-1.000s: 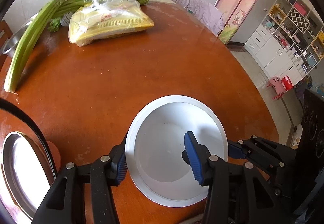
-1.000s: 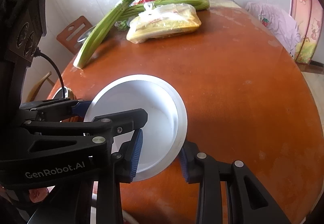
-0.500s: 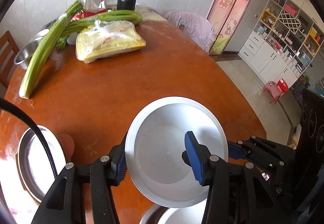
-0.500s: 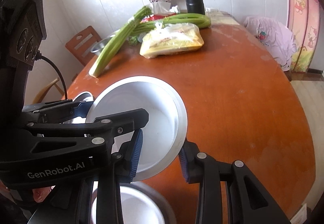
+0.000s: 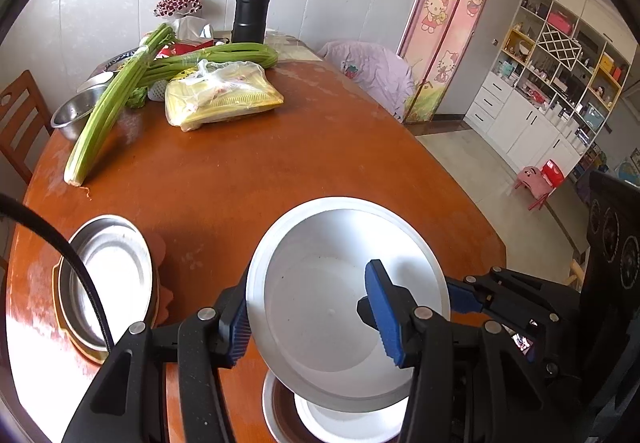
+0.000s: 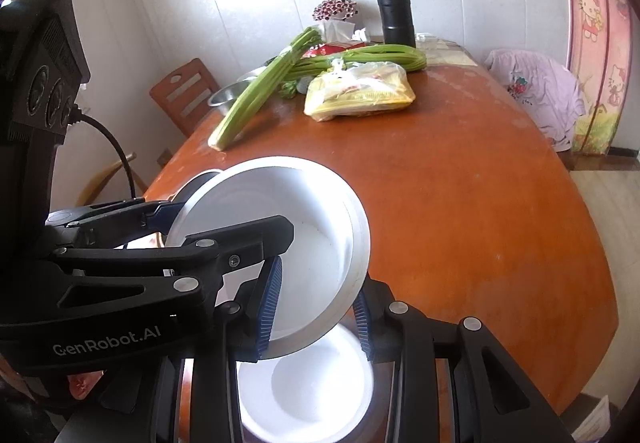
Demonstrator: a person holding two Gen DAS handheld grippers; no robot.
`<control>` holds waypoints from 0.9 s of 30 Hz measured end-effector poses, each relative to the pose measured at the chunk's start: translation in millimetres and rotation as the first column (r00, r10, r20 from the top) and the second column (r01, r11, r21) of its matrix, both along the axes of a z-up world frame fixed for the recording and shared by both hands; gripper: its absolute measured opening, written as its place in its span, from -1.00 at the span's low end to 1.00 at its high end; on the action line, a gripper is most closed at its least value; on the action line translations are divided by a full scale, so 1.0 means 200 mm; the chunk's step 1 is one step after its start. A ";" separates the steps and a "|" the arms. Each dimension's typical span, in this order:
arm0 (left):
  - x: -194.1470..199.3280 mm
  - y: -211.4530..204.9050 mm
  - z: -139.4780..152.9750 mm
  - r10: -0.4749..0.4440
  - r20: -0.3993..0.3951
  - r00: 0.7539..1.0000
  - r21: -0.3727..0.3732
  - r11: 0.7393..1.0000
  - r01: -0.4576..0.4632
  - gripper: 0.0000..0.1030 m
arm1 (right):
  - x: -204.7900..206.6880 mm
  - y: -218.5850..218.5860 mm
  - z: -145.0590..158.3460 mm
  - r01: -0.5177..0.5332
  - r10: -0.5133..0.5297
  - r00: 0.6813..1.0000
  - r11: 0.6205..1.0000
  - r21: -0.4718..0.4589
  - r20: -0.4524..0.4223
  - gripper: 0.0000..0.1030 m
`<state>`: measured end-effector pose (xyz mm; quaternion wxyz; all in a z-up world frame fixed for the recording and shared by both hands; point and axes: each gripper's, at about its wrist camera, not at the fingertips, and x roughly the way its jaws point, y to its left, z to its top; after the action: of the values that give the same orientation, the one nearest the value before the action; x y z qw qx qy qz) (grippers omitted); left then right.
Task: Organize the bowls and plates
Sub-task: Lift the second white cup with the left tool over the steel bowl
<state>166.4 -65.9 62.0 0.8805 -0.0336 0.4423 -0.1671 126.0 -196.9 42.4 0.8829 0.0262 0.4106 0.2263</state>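
A shiny metal bowl (image 5: 320,291) hangs tilted above the round wooden table (image 5: 280,163), gripped from both sides. My left gripper (image 5: 310,307) is shut on its left rim, one finger outside and the other inside the bowl. My right gripper (image 6: 316,295) is shut on the bowl (image 6: 304,227) at its right rim; it also shows in the left wrist view as the right gripper (image 5: 464,299). Directly below, at the near table edge, stands a second metal dish (image 6: 308,383). A stack of plates (image 5: 108,275) sits at the left.
At the far end of the table lie celery stalks (image 5: 112,115), a yellow bag (image 5: 224,99), a black flask (image 5: 250,13) and a steel bowl (image 5: 76,111). A wooden chair (image 5: 20,115) stands at the left. A cable (image 5: 60,247) crosses over the stack.
Both grippers have risen and drawn back toward the near edge with the bowl between them. The dish beneath and the stack at the left have come into view.
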 end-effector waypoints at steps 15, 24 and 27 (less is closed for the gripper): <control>-0.29 0.02 -0.04 -0.004 0.008 1.000 0.000 1.000 0.004 0.01 | -0.26 0.02 -0.03 -0.034 0.034 0.999 0.999 0.004 -0.004 -0.29; -0.36 -0.01 -0.13 -0.027 -0.027 0.999 -0.013 1.000 0.027 0.01 | -0.34 -0.01 -0.11 -0.039 0.039 0.999 0.999 -0.019 -0.032 -0.29; -0.35 -0.04 -0.16 -0.039 -0.040 0.998 -0.007 0.999 0.039 0.01 | -0.34 -0.02 -0.14 -0.031 0.029 0.999 0.999 -0.042 -0.033 -0.29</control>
<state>96.0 -74.4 30.7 0.8679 -0.0313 0.4601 -0.1849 58.5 -200.3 14.8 0.8729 0.0049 0.4300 0.2303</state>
